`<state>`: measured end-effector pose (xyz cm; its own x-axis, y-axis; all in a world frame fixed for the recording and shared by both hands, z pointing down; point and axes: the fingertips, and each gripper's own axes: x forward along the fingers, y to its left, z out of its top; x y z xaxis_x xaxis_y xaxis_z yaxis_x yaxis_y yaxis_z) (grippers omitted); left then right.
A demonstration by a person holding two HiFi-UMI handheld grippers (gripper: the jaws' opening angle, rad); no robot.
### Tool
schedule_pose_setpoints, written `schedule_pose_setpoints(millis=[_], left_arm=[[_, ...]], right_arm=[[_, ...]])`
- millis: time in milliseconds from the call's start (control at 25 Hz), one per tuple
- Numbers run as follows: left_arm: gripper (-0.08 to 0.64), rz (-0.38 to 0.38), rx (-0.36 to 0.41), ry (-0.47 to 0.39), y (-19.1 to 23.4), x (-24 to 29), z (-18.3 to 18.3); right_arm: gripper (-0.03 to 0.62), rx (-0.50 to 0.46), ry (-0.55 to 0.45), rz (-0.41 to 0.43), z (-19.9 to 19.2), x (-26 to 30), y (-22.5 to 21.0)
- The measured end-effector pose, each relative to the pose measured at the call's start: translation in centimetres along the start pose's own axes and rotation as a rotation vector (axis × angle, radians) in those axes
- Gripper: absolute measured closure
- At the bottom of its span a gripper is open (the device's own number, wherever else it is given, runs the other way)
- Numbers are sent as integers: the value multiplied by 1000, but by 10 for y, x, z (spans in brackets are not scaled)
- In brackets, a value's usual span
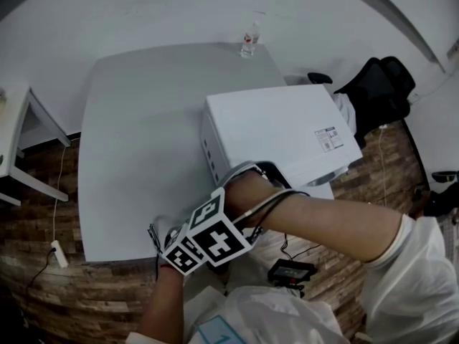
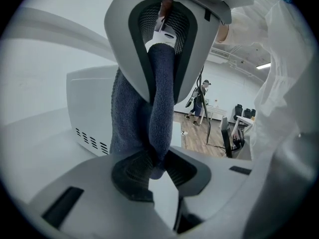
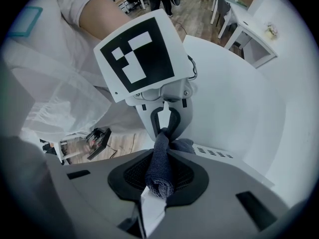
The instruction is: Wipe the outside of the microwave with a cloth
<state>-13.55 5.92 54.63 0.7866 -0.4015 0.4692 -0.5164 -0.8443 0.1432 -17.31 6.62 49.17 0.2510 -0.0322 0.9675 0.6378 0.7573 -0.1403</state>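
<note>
Microwave (image 1: 280, 131), white, sits on the grey table (image 1: 136, 142) near its right edge; the label (image 1: 328, 139) on its top is too small to read; the head view hides the dark blue cloth (image 2: 149, 113) behind hands and marker cubes; left gripper (image 2: 154, 168) and right gripper (image 3: 160, 177) each pinch one end, jaws nearly together, just beside the microwave's vented side.

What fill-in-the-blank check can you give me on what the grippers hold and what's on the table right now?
1. The left gripper and the right gripper both have their fingers shut on the dark blue ____.
2. The white ____ stands on the grey table.
3. At the table's far edge stands a clear ____.

Missing words: cloth; microwave; bottle.
</note>
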Motion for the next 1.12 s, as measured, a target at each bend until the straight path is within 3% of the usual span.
schedule_pose_setpoints(millis=[240,560,880,1120], left_arm=[[502,-43,34,29,-19,-12,4],[502,-44,244,180,-11,-61,40],[502,31,494,355,19,-75,125],[502,14,619,454,38,-43,169]], right_arm=[[518,3,-50,-17,4,-11,14],[521,139,-336,-150,-9,-63,19],[522,320,-561,-409,-71,-118,8],[522,516,-798,-500,-132,-118,5]])
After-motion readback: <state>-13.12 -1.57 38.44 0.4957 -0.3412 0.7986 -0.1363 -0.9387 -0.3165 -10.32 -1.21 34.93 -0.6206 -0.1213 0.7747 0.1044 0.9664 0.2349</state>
